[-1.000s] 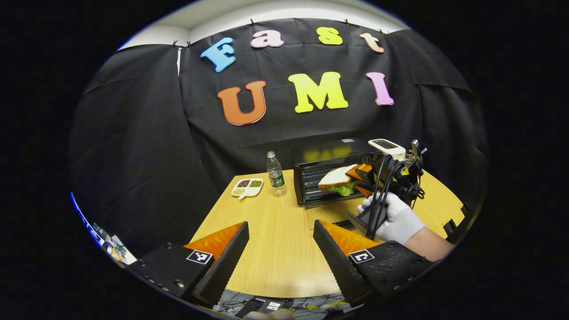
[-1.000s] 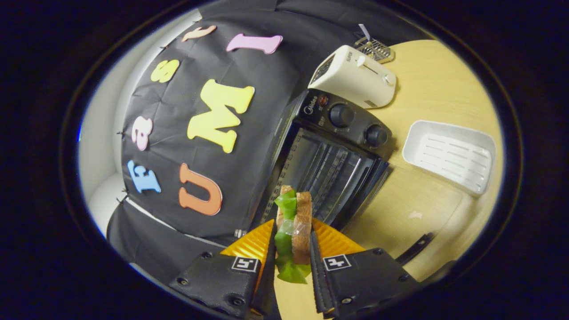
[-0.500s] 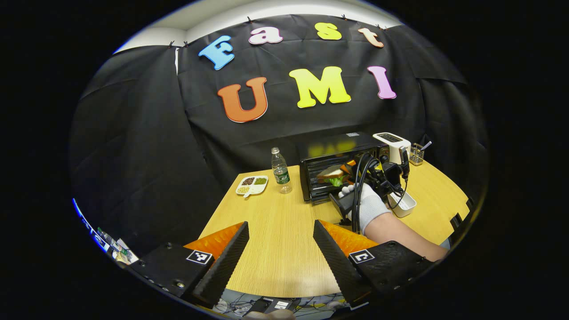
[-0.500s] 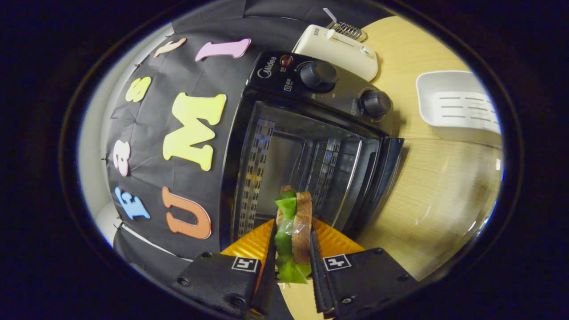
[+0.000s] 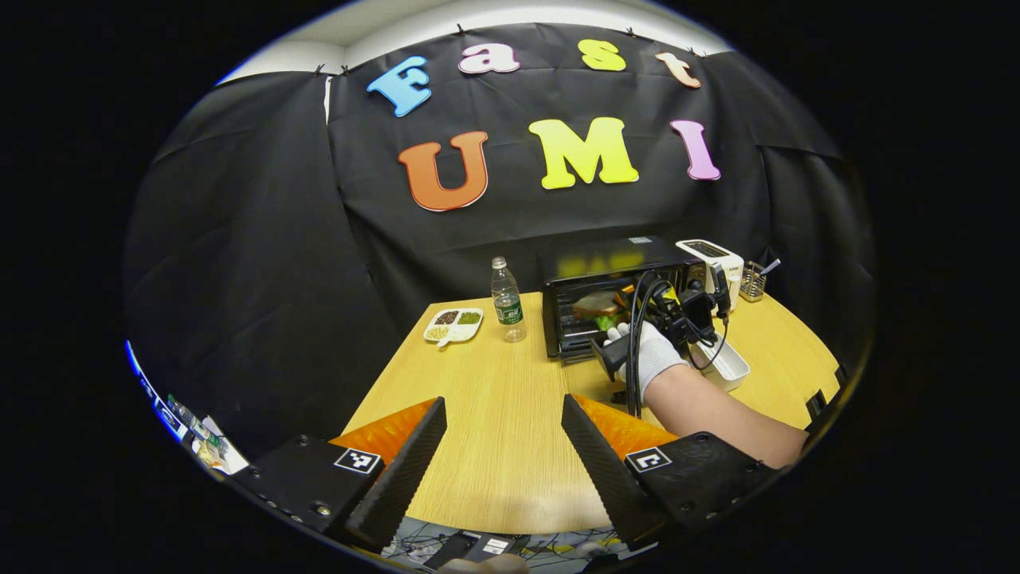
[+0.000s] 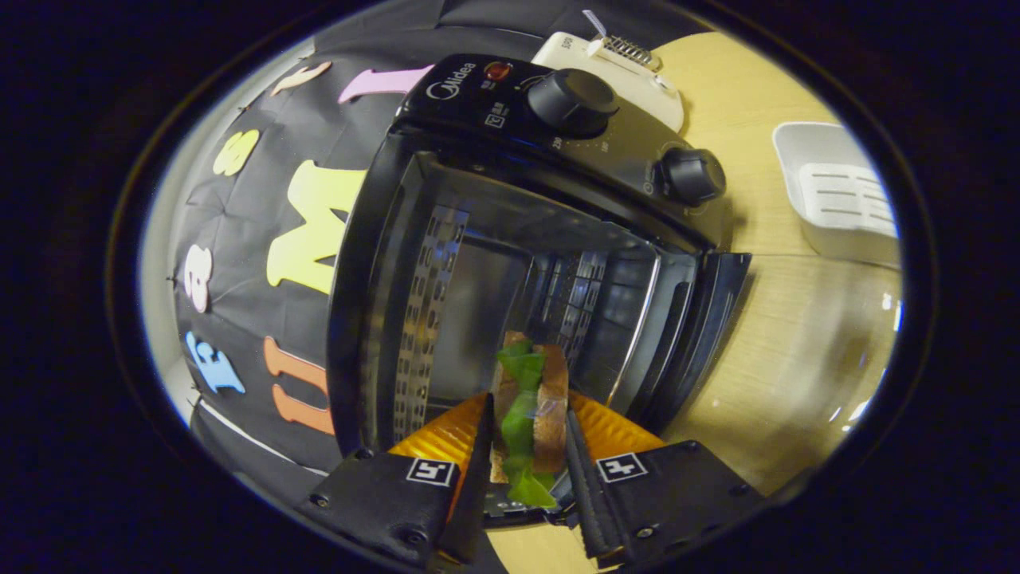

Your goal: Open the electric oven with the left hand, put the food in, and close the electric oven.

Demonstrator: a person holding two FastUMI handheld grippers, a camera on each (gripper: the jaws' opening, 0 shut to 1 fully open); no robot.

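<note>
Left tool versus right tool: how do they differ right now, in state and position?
The left tool is open with nothing between its fingers; the right tool is shut on the sandwich. The left tool sits back over the table, apart from the oven; the right tool is at the oven's open mouth, sandwich leading in. Both point roughly toward the oven.

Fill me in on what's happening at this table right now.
A person is loading an electric oven whose door is already open. The right gripper is shut on a sandwich with green lettuce and holds it at the oven's mouth, not yet set down inside. The gloved hand holding that gripper shows in the left gripper view. The left gripper hangs open over the wooden table, holding nothing.
</note>
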